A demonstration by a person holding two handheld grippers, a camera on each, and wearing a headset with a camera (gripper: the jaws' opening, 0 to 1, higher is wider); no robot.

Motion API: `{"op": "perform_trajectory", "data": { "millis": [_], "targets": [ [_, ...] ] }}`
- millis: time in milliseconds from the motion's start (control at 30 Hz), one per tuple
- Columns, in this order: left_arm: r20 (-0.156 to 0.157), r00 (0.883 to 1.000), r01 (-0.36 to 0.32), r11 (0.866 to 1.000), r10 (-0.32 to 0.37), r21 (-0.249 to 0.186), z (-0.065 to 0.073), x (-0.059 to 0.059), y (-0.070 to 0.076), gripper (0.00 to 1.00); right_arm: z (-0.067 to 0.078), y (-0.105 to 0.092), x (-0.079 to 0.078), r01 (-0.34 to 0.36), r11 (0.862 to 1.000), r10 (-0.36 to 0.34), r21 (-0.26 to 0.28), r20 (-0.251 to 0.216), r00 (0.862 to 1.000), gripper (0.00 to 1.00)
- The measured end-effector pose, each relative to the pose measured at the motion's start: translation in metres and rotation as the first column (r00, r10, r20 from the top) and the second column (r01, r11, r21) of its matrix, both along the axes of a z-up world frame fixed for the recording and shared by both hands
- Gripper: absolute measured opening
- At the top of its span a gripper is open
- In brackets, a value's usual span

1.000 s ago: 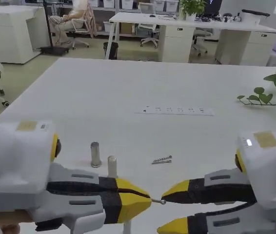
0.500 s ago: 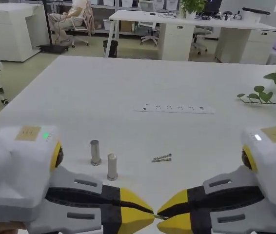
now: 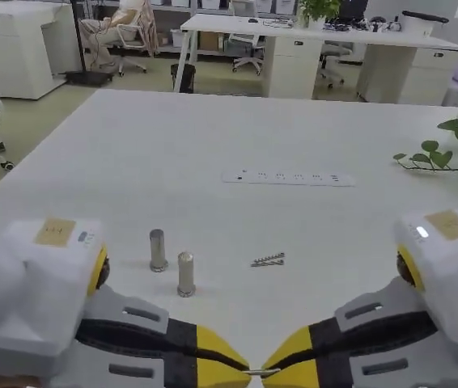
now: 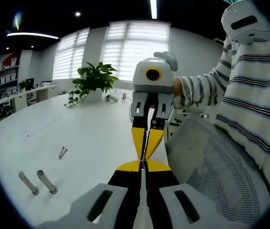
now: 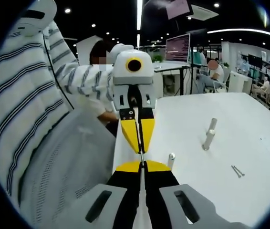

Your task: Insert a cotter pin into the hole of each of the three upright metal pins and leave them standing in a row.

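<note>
Two yellow-tipped, black-and-white tongs are pictured held tip to tip, low over the near edge of a white tabletop (image 3: 213, 145). The left tongs (image 3: 241, 373) and the right tongs (image 3: 268, 377) are both clenched. A thin silver cotter pin (image 3: 255, 373) is seen as a short sliver bridging their tips; which pair actually grips it cannot be told.

In the right gripper view, a short pale metal pin with a rounded top (image 5: 171, 161) is shown standing upright on the tabletop, just beside the meeting tips. Two more upright metal pins are set farther in, near each other but apart. One is a darker grey steel cylinder (image 3: 158, 250). The other is a paler round-topped cylinder (image 3: 185, 274), placed nearer the camera and slightly to the right in the head view. Their holes are too small to be made out.

A pair of loose silver cotter pins (image 3: 268, 260) is laid flat and side by side on the tabletop, to the right of those two cylinders and well apart from the tongs. Farther back, a long white power strip (image 3: 287, 179) is laid across the tabletop. The trailing green leaves of a plant (image 3: 447, 153) are seen at its right edge. A striped black-and-white sleeve (image 4: 249, 109) is seen behind the right tongs in the left gripper view.
</note>
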State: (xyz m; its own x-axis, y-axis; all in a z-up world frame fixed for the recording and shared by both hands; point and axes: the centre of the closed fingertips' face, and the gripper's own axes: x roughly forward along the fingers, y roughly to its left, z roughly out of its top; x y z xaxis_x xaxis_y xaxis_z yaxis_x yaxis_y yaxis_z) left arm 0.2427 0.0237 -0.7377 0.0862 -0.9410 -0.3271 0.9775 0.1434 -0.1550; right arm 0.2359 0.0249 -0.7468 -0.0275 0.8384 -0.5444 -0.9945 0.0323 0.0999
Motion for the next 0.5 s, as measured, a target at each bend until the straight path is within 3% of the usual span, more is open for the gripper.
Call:
{"op": "perform_trajectory", "data": {
  "millis": [133, 200, 267, 400, 433, 500],
  "targets": [
    [-0.019, 1.000, -0.002, 1.000, 0.002, 0.015, -0.0049, -0.0001, 0.0005, 0.00, -0.0026, -0.0002, 0.0003, -0.004, 1.000, 0.004, -0.015, 0.001, 1.000, 0.03],
    [-0.087, 0.995, -0.040, 0.999, 0.041, 0.013, -0.0068, 0.0012, 0.0008, 0.00, -0.0038, -0.0001, 0.0019, 0.001, 1.000, -0.001, -0.019, 0.003, 1.000, 0.03],
    [-0.055, 0.998, -0.035, 0.999, 0.036, 0.009, -0.0074, 0.0019, 0.0009, 0.00, -0.0049, 0.0000, 0.0037, 0.006, 1.000, -0.005, -0.022, 0.001, 1.000, 0.03],
    [-0.060, 0.996, -0.060, 0.998, 0.060, -0.001, -0.0078, 0.0049, 0.0012, 0.01, -0.0058, 0.0000, 0.0062, 0.010, 1.000, -0.010, -0.025, 0.002, 1.000, 0.03],
    [-0.074, 0.995, -0.072, 0.997, 0.071, -0.010, -0.0070, 0.0062, 0.0013, 0.01, -0.0056, 0.0002, 0.0071, 0.013, 1.000, -0.013, -0.025, 0.001, 1.000, 0.03],
    [-0.068, 0.995, -0.081, 0.997, 0.079, -0.019, -0.0061, 0.0083, 0.0018, 0.02, -0.0047, 0.0005, 0.0083, 0.015, 1.000, -0.015, -0.022, 0.002, 1.000, 0.03]
  ]
}}
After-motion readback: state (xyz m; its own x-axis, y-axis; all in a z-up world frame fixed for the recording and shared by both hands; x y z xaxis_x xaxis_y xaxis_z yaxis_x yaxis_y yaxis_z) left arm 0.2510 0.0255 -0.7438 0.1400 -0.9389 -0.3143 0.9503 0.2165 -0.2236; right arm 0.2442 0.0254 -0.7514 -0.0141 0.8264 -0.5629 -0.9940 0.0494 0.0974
